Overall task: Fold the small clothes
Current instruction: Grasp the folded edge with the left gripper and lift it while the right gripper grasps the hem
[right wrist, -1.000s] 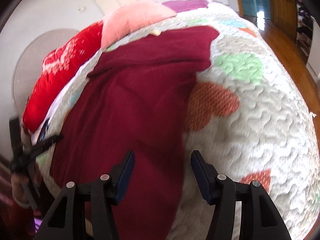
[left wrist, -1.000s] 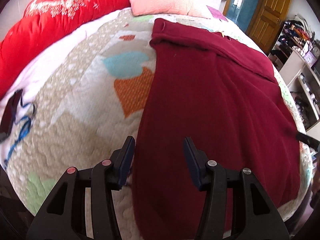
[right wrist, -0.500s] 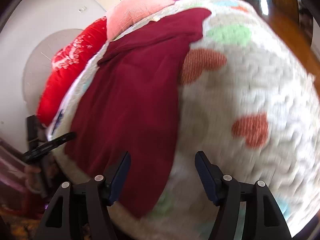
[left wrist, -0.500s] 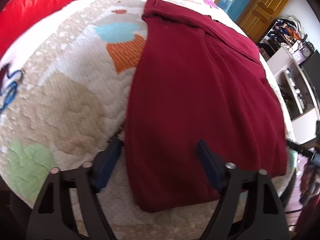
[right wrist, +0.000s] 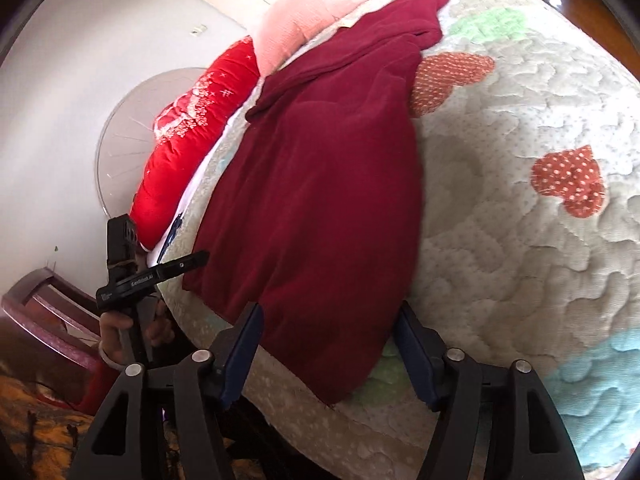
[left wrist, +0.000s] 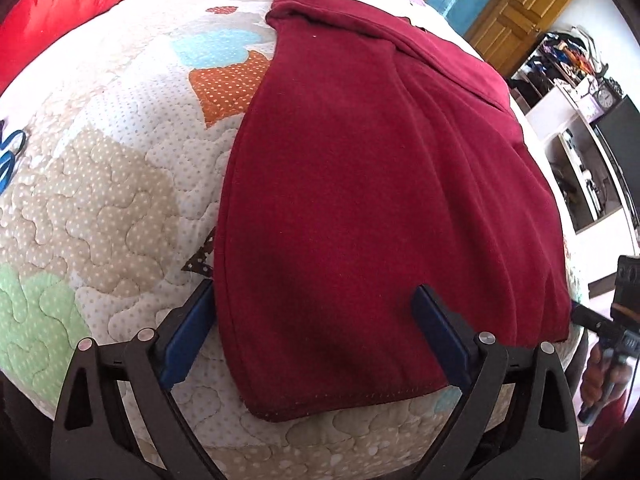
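"GenRobot.AI" on left hand-held gripper [right wrist: 192, 260], maroon garment [right wrist: 320, 200], quilt [right wrist: 520, 240]

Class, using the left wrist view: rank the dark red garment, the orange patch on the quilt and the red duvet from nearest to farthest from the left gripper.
1. Dark red garment: between the left gripper's fingers.
2. Orange patch: mid-bed, left of the garment.
3. Red duvet: far upper left.

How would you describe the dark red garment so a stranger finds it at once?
Look at the bed's quilted cover with pastel patches. On it lies the dark red garment, spread flat towards the near edge. It is plain and darker than the bright red duvet behind.
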Demonstrator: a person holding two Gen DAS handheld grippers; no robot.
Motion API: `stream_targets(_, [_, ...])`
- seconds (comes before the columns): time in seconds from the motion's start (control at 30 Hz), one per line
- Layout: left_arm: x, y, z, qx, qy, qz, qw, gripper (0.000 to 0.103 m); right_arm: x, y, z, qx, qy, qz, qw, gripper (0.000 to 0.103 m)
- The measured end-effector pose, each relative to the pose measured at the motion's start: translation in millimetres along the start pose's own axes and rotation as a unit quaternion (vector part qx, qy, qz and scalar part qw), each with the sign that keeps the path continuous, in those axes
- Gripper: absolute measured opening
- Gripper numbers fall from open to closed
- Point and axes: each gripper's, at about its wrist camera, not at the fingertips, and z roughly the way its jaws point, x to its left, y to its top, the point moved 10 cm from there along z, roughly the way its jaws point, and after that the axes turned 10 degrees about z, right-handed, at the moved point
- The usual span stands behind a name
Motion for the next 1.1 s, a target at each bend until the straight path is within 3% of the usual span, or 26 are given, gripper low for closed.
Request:
stream_targets(0.07, [2.2,-1.0,-2.0,0.0,0.016,-0.001,0.9999,0.085,2.0,-3.3,5.2,0.0,-0.001,-0.008,1.0,0.024])
stream_targets(0.13, [6.5,-2.9,-8.0,-0.004,0.026,-0.009,0.9996,0.059,3.3,-5.7,10.3,0.002,0.004,-0.001,1.0,0.015])
stream_targets(0.23, [10.0,-4.9,-14.0,-0.006,0.014,-0.024,0.9996,0.034,12.8,-7.0,7.9,0.004,0.019,-0.005,1.0,0.012])
stream_targets(0.27, [8.7,-6.0,-15.4,-0.007,0.009,-0.024,0.9996,0.03,17.1,-7.3,4.2,0.002,0.024,-0.013,1.0,0.011])
stream_targets(0.43, [3.4,-6.7,-14.0,-0.01,0.037,-0.004,0.9993,0.028,11.8,-10.2,8.3,0.014,0.004,-0.024,1.0,0.012])
stream_targets(0.5, [3.8,-5.1,-13.0,-0.01,0.038,-0.004,0.9992,0.028,8.6,-8.2,11.7,0.012,0.012,-0.006,1.0,0.02])
stream_targets(0.57, [3.6,-5.1,-13.1,-0.009,0.037,-0.007,0.9993,0.028,12.2,-7.5,12.9,0.01,0.046,0.015,0.999,0.043])
stream_targets(0.7, [5.6,-4.2,-11.2,-0.008,0.016,-0.035,0.9992,0.04,22.4,-7.7,18.5,0.011,0.047,-0.007,0.999,0.045])
stream_targets(0.73, [5.9,-4.3,-11.3,-0.01,0.011,-0.041,0.999,0.041,23.9,-8.4,20.2,0.012,0.041,-0.018,0.999,0.045])
stream_targets(0.8, [4.1,-4.5,-12.4,-0.012,0.016,-0.028,0.9994,0.04,26.5,-9.3,21.9,0.014,0.036,-0.034,0.999,0.032])
stream_targets(0.87, [2.3,-4.4,-13.6,-0.019,0.024,-0.015,0.9994,0.03,30.0,-8.7,25.4,0.016,0.026,-0.048,0.998,0.012])
stream_targets(0.93, [3.3,-2.8,-15.4,-0.026,0.018,-0.022,0.9993,0.014,32.7,-8.3,23.4,0.016,0.049,-0.039,0.998,0.01])
stream_targets(1.1, [3.5,0.5,-33.3,-0.046,-0.003,-0.036,0.9983,0.009,55.0,-6.8,9.7,0.007,0.096,-0.051,0.994,0.01])
